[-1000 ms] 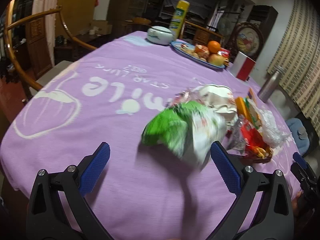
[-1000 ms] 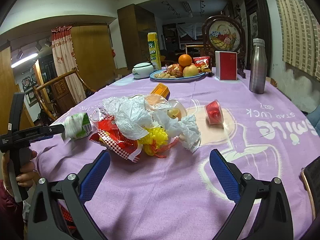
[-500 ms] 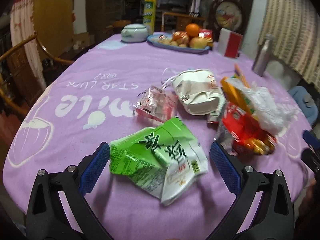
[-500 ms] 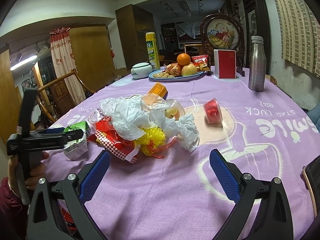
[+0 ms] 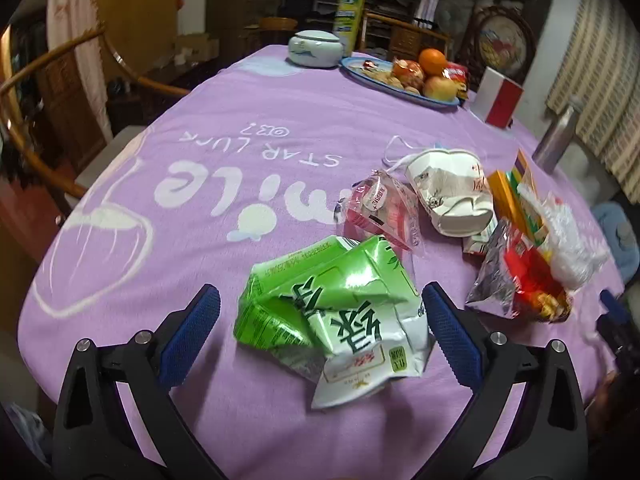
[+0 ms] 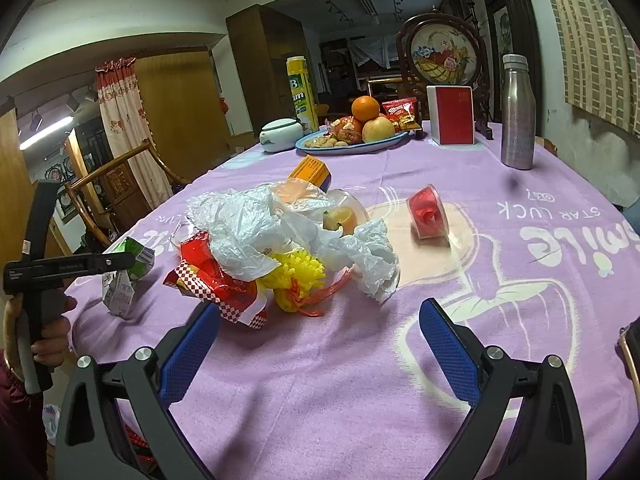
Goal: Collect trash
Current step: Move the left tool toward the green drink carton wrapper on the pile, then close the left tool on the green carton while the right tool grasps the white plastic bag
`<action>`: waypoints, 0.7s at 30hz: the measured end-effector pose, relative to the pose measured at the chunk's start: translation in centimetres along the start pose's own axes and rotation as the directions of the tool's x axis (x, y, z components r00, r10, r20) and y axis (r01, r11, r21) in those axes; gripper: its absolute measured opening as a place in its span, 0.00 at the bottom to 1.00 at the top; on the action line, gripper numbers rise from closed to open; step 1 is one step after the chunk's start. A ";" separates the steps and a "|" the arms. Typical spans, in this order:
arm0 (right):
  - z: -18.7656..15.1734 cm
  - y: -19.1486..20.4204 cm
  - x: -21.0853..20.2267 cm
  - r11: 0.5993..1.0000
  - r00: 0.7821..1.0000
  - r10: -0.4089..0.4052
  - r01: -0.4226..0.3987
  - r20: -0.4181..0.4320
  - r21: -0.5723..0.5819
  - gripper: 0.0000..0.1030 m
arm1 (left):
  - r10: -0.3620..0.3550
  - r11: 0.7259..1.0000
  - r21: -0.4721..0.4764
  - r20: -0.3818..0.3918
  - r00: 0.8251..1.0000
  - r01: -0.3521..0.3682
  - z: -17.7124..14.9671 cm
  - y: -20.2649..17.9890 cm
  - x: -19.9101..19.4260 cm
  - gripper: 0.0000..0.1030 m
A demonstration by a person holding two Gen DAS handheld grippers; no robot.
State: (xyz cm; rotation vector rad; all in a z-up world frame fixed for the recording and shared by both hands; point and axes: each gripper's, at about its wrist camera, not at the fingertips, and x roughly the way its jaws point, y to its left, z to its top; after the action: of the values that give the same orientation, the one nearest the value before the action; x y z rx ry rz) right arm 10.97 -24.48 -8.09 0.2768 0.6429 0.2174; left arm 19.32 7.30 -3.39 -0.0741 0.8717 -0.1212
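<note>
Around me the round table under its purple printed cloth (image 5: 280, 128) is crowded. At the far edge stand a blue oval plate of fruit and snacks (image 5: 404, 84), a pale lidded ceramic pot (image 5: 314, 48), a tall yellow canister (image 5: 351, 4), a red and white box (image 5: 500, 100) and a steel bottle (image 6: 518, 112). Nearer, the trash lies in a loose heap: a crushed white paper cup (image 5: 452, 196), a clear pink plastic wrapper (image 5: 380, 208), an orange carton (image 6: 310, 170), crumpled white plastic bags (image 6: 248, 232), a red checkered snack wrapper (image 6: 224, 288), a yellow tassel tied with red ribbon (image 6: 298, 276), and a small red plastic cup on its side (image 6: 428, 212) a little apart from the rest.

My left claw (image 5: 320, 336) is spread wide, its blue pads low over the cloth. The crumpled green and white drink carton (image 5: 332, 308) lies on the cloth right between them, nearer the right pad, which it nearly touches; the left pad stands clear of it. The pink wrapper sits just beyond the carton, touching its far edge.

My right claw (image 6: 320, 344) is spread open too, over bare cloth, holding nothing. The heap lies just ahead of it toward the left pad, the red checkered wrapper closest. From there I see my left hand (image 6: 48, 328) on the other tool's grip at the table's edge
</note>
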 end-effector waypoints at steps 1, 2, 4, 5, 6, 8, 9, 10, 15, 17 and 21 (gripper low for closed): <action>0.0 0.0 0.1 1.000 1.000 -0.001 0.001 -0.002 0.001 0.95 | -0.001 1.000 0.003 0.001 1.000 0.001 -0.1 -0.3 0.0 0.94; 0.0 0.0 0.1 1.000 1.000 -0.003 0.003 -0.004 -0.001 0.95 | -0.001 1.000 0.020 0.001 1.000 0.001 -0.2 -1.0 0.3 0.94; 0.0 0.0 0.0 1.000 1.000 -0.011 0.011 -0.002 -0.006 0.95 | 0.034 0.997 0.072 -0.008 0.999 -0.034 -0.3 -2.6 1.6 0.94; 0.1 0.0 -0.2 1.000 1.000 -0.016 0.016 0.005 -0.009 0.95 | 0.057 0.995 0.086 -0.016 0.998 -0.055 -0.3 -3.1 2.2 0.94; 0.2 0.0 -0.5 1.000 1.000 -0.021 0.022 0.013 -0.011 0.95 | 0.067 0.994 0.084 -0.024 0.997 -0.065 -0.3 -3.3 2.8 0.94; 0.2 0.0 -0.7 1.000 0.999 -0.028 0.028 0.022 -0.014 0.95 | 0.058 0.997 0.048 -0.039 0.998 -0.056 -0.2 -3.3 3.6 0.94; 0.3 -0.1 -0.7 0.999 0.999 -0.030 0.030 0.023 -0.014 0.95 | 0.055 0.998 0.032 -0.039 0.998 -0.054 -0.2 -3.2 3.7 0.94; 0.3 -0.1 -0.7 0.999 0.999 -0.032 0.032 0.023 -0.013 0.95 | 0.059 0.998 0.015 -0.030 0.998 -0.059 -0.2 -3.2 3.7 0.94; 0.4 0.0 0.0 0.999 0.999 -0.030 0.031 0.013 -0.018 0.95 | 0.107 0.994 0.026 0.028 0.994 -0.108 -0.6 -4.0 2.7 0.94; 0.5 0.1 0.1 0.999 0.999 -0.031 0.031 0.011 -0.022 0.95 | 0.138 0.988 0.059 0.049 0.989 -0.140 -0.8 -4.7 2.7 0.94; 0.6 0.3 0.3 0.999 0.999 -0.035 0.035 0.009 -0.031 0.95 | 0.152 0.985 0.079 0.014 0.988 -0.152 -0.5 -4.6 3.8 0.94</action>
State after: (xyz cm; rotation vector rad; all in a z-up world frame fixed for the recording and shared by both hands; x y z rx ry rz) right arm 11.52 -24.21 -7.66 0.2360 0.6346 0.1924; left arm 21.02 2.20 -6.04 0.0664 0.8606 -0.0126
